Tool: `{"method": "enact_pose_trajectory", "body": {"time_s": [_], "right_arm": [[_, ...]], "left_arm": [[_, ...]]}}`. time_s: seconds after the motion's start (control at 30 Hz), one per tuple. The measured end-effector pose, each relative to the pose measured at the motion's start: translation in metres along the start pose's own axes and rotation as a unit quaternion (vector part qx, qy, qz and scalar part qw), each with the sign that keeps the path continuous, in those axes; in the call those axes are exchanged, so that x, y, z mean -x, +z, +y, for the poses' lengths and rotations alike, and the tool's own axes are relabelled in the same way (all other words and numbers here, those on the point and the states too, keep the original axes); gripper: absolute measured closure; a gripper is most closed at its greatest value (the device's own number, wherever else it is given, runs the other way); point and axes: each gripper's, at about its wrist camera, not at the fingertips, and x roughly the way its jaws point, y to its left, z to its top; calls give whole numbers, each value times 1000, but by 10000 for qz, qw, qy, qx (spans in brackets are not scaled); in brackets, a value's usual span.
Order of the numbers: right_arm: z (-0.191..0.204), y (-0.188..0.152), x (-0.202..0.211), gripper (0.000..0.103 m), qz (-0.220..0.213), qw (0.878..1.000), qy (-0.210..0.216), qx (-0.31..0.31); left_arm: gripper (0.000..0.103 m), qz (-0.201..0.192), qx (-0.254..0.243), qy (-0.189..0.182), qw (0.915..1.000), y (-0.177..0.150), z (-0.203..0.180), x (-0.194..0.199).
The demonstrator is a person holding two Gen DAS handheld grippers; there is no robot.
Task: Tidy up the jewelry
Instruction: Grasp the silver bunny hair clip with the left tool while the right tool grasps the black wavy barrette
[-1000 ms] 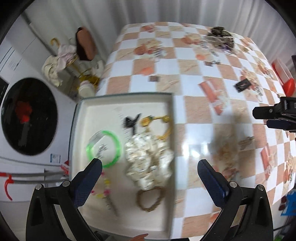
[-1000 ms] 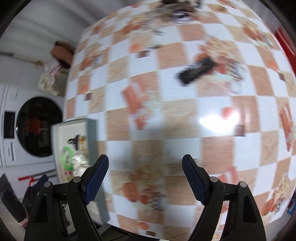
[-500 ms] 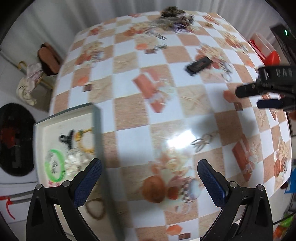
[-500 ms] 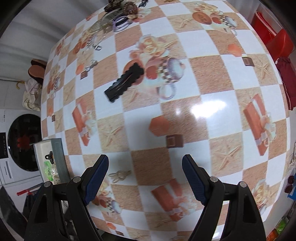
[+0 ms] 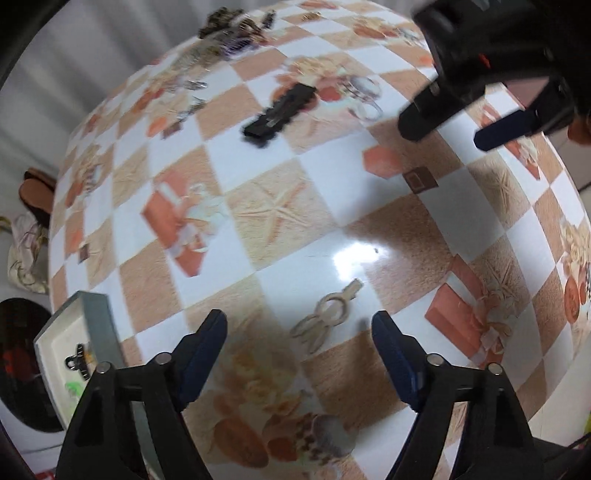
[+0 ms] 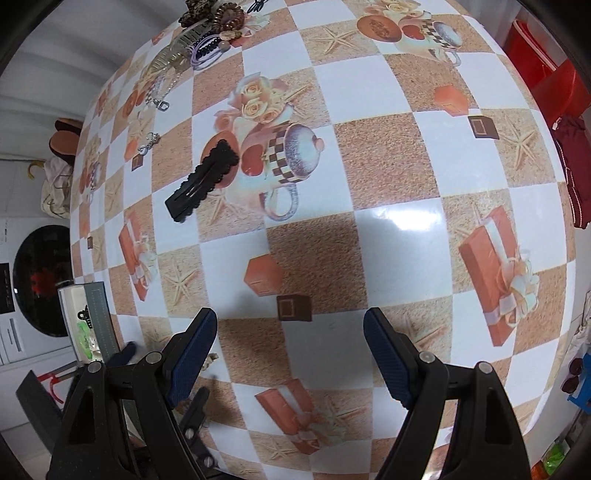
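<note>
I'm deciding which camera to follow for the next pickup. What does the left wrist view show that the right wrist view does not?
Only the left wrist view: the beige rabbit-shaped clip between the open left gripper fingers, not touched, and the right gripper from outside. Only the right wrist view: the red container and the open right gripper over bare tablecloth. Both: the black hair clip, the far jewelry pile, and the tray.

A table (image 6: pixel 369 155) fills most of both views, covered by a glossy checked cloth (image 5: pixel 280 206) of white and tan squares printed with starfish, gift boxes and teacups. Ceiling light glares off it. A white washing machine (image 6: pixel 37 280) with a dark round door stands at the left, a pale curtain (image 5: pixel 92 48) behind.
</note>
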Motion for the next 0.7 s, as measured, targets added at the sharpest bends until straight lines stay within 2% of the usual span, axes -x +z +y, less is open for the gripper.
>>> {"method": "enact_pose_trajectory", "body": {"time_s": [0.03, 0.07, 0.1, 0.17, 0.23, 0.37, 0.47, 0.6, 0.7], "right_arm": [[-1, 1, -1, 19, 5, 10000, -7, 11], [-2, 3, -1, 19, 9, 10000, -9, 17], [-2, 5, -2, 19, 13, 10000, -5, 21], [-2, 9, -4, 19, 10, 10000, -2, 39], [0, 13, -5, 19, 5, 10000, 19, 68], [11, 23, -9, 19, -12, 9999, 72, 140], [21, 34, -11, 19, -40, 9997, 171, 144], [37, 50, -14, 19, -159, 9996, 214, 106], [44, 61, -22, 19, -178, 9996, 204, -118]], "left_arm": [[18, 21, -6, -34, 10000, 1, -2, -3], [26, 51, -13, -69, 10000, 1, -4, -7], [30, 101, -17, -99, 9999, 1, -5, -10], [31, 48, 84, -194, 9998, 1, -3, -10], [39, 16, 165, -321, 9993, 1, -2, -10], [79, -2, 254, -527, 9983, 0, -6, -8], [78, 24, 552, -603, 9967, -3, -1, -8], [78, 101, 1236, -704, 9898, -10, 24, -8], [78, 118, 1567, -681, 9852, -17, 42, -6]]}}
